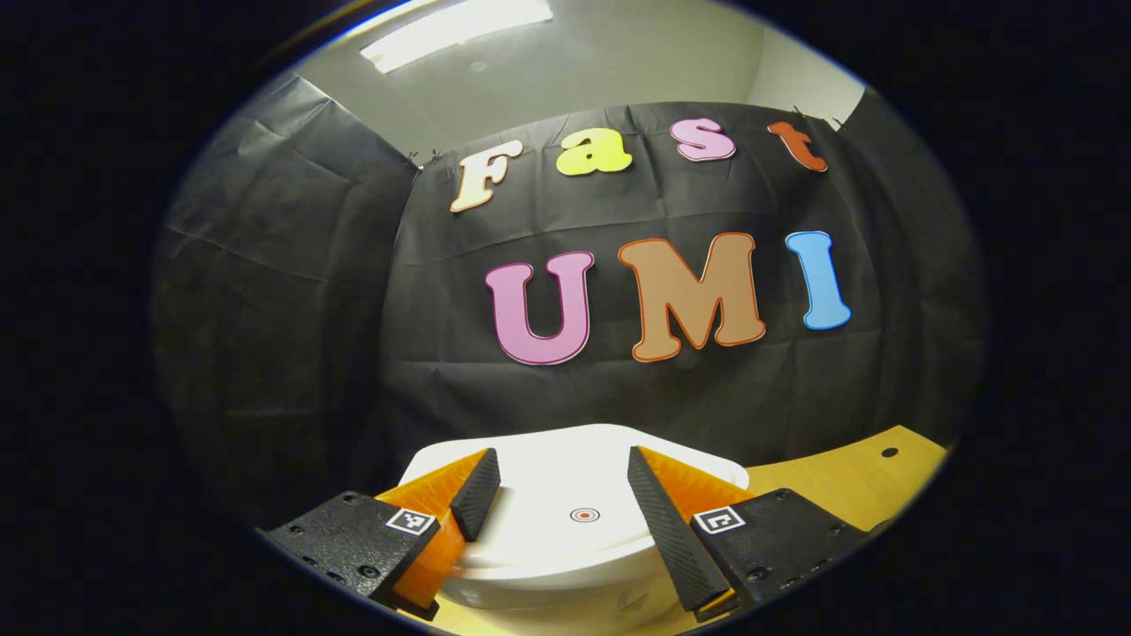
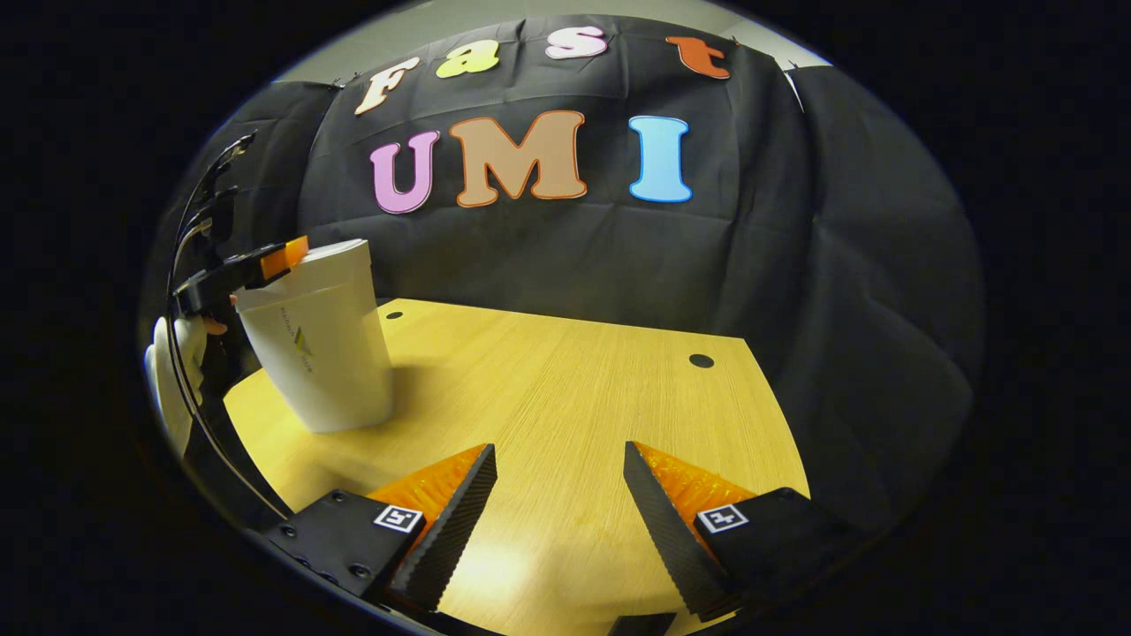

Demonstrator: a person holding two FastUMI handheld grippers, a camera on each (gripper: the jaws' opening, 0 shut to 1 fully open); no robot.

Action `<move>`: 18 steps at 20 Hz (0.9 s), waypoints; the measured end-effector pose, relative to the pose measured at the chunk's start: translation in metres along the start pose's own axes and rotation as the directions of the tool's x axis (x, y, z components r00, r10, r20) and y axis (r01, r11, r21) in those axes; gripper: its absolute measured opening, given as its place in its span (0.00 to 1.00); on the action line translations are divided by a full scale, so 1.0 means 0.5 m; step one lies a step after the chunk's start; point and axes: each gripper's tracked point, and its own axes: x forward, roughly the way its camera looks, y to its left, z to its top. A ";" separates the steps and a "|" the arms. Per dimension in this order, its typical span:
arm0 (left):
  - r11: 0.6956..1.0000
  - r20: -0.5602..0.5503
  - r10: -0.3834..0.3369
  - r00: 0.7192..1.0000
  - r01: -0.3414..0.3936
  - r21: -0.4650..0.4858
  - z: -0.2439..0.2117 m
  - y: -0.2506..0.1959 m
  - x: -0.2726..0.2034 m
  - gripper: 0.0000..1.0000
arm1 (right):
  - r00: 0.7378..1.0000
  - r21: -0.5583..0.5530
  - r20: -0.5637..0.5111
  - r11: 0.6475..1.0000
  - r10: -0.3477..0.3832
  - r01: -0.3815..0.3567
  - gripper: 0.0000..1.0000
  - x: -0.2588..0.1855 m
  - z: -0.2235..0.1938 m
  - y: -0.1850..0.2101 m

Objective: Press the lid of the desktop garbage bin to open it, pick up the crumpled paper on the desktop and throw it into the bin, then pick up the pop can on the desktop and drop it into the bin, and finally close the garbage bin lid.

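Observation:
The white garbage bin (image 2: 320, 344) stands upright at the table's left in the right gripper view. Its lid (image 1: 565, 503) lies flat and shut, with a small red ring mark near the middle, directly under my left gripper (image 1: 561, 464). That gripper is open, its fingers spread just above the lid; whether they touch it I cannot tell. From the right gripper view the left gripper (image 2: 265, 261) sits over the bin's top edge, held by a gloved hand (image 2: 168, 353). My right gripper (image 2: 558, 455) is open over bare tabletop, nothing between its fingers.
The wooden table (image 2: 565, 389) has two small dark holes (image 2: 701, 360) near its far edge. Black cloth walls close the booth behind and on both sides. Cables hang by the hand at the far left.

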 end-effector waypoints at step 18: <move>0.941 -0.042 -0.320 0.946 0.313 -0.131 0.021 -0.241 -0.241 0.93 | 0.988 0.062 0.156 0.998 0.013 -0.023 1.00 -0.050 0.097 0.060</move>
